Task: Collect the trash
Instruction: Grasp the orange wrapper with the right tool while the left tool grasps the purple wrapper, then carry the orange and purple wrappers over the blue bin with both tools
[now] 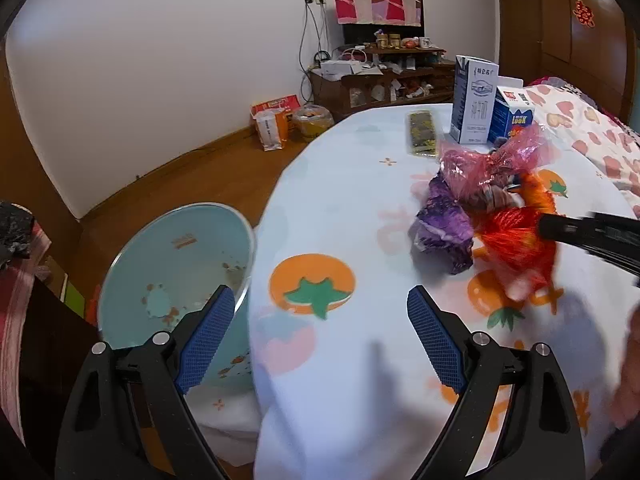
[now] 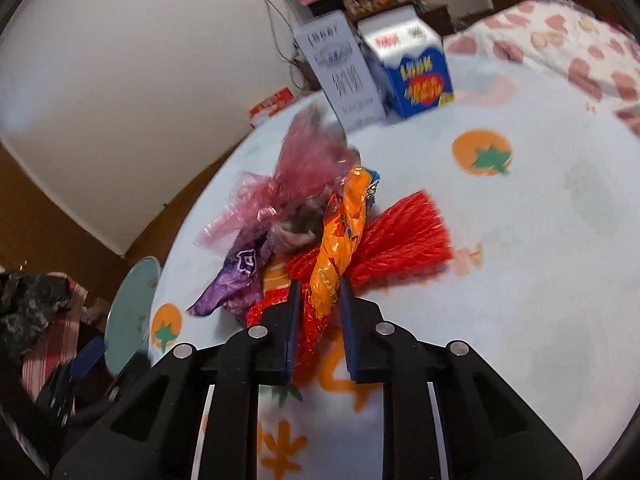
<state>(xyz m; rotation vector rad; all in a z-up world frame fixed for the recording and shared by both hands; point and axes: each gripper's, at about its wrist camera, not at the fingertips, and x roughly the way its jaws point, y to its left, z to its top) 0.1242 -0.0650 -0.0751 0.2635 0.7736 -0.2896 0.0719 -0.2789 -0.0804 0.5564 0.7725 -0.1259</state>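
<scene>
A heap of trash lies on the table: a pink plastic bag (image 1: pixel 492 160), a purple wrapper (image 1: pixel 444 228), an orange wrapper (image 2: pixel 340 240) and a red mesh bag (image 2: pixel 400 232). My right gripper (image 2: pixel 320 292) is shut on the orange wrapper and red mesh; it shows as a black arm in the left wrist view (image 1: pixel 592 232). My left gripper (image 1: pixel 320 300) is open and empty above the table's near edge. A light blue bin (image 1: pixel 172 264) stands on the floor to the left of the table.
The table wears a white cloth with orange fruit prints (image 1: pixel 312 284). Two cartons (image 1: pixel 472 100) and a dark flat packet (image 1: pixel 422 132) stand at its far side. A bed with a heart-print cover (image 1: pixel 592 132) is at the right. Boxes (image 1: pixel 276 120) sit on the floor by the wall.
</scene>
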